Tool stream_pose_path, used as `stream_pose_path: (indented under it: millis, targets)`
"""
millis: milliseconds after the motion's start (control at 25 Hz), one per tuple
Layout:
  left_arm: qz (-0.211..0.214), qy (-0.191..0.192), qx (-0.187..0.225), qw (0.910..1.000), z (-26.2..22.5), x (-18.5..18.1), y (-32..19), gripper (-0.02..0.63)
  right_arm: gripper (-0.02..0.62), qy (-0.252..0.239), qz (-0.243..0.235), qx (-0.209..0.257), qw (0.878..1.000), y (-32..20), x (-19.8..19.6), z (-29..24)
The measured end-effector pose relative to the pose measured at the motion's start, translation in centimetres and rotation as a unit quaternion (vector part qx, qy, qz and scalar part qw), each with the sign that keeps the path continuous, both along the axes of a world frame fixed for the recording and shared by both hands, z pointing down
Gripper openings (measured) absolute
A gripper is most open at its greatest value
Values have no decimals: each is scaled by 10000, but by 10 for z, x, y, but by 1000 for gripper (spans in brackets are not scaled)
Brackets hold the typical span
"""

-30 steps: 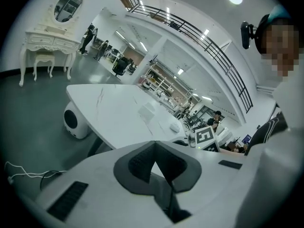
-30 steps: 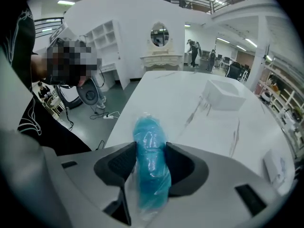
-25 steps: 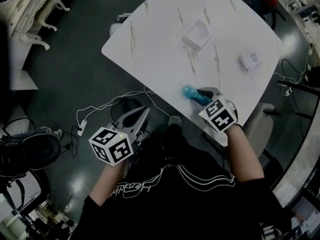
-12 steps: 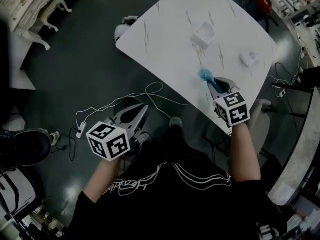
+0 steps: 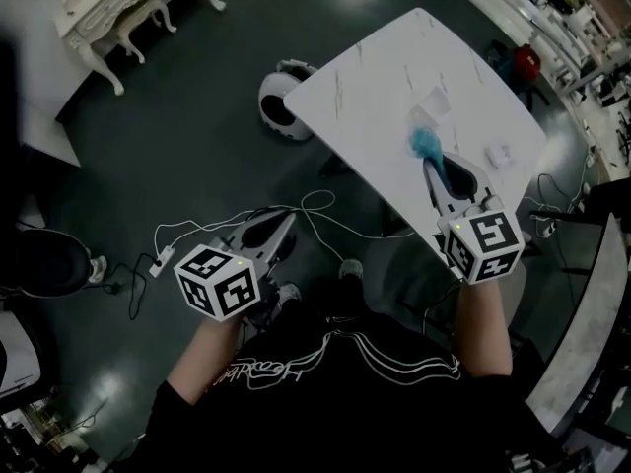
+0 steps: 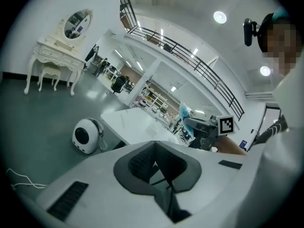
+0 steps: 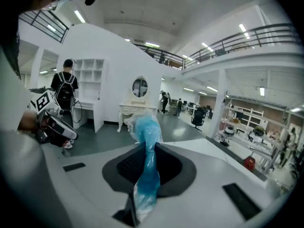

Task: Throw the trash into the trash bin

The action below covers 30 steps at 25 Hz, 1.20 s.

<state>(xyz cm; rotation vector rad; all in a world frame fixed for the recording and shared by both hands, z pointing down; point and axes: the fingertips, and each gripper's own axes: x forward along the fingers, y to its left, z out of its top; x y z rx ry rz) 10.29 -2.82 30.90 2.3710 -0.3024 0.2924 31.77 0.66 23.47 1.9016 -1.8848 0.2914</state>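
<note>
The trash is a crumpled blue plastic wrapper point(image 5: 426, 143). My right gripper point(image 5: 432, 162) has just been closing and is now shut on it, holding it up over the white marble table point(image 5: 365, 87). In the right gripper view the wrapper point(image 7: 147, 132) sticks up from between the pads. A white rounded bin point(image 5: 279, 101) with a dark front stands on the floor by the table's left corner; it also shows in the left gripper view point(image 6: 87, 136). My left gripper point(image 5: 268, 236) hangs over the floor, shut with nothing in it.
On the table sit a small white box point(image 5: 431, 100) and a small white item point(image 5: 500, 153). Cables point(image 5: 296, 208) and a power strip point(image 5: 163, 262) lie on the dark floor. A white dressing table point(image 5: 128, 8) stands far left. A person with a backpack point(image 7: 64, 87) stands further off.
My right gripper has closed on the blue wrapper and lifted it off the table edge. The left gripper has shifted a little. The view has swung, bringing the white bin into sight.
</note>
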Motion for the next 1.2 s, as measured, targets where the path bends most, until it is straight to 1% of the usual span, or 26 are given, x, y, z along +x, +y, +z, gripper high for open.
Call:
stream_pose_path:
  millis: [120,240,360,480,560,640,720,760,840,920,1080,1200]
  targets:
    - [-290,80,75,9995,-7,-37,-13,5,69,78,-430,174,9989,-21,-47,-18]
    - [-613,162,127,9979,-14,-77,-26,5,69,-113,-924,306,9952,-41,-99,-26]
    - [-931,145,241,9953,-19,-118,-36,5,69,-277,-1357,299,9899,-60,-151,-24]
    - [-1271,48,323,9913,-12,-160,-46,5,69,-366,-1765,219,9834,-80,-203,-11]
    - [-1505,3,257,9883,-1,-187,-52,5,69,-595,-2045,150,9770,-91,-237,2]
    - [-1751,-26,87,9845,12,-209,-56,5,69,-1060,-2333,34,9666,-99,-269,15]
    - [-2016,-93,-137,9793,29,-229,-55,5,69,-1441,-2613,-250,9541,-102,-299,34]
    - [-2129,-154,-242,9767,41,-237,-53,5,69,-1502,-2741,-449,9488,-102,-311,49]
    - [-2281,-304,-416,9723,70,-249,-50,5,69,-1508,-2941,-791,9405,-100,-330,82]
    - [-2368,-436,-534,9691,100,-253,-52,5,69,-1581,-3027,-1019,9343,-103,-338,115]
    - [-2452,-620,-728,9647,160,-243,-53,5,69,-1716,-2966,-1547,9266,-110,-328,192]
    - [-2490,-862,-1131,9580,211,-235,-32,5,69,-1812,-2873,-2126,9162,-100,-321,256]
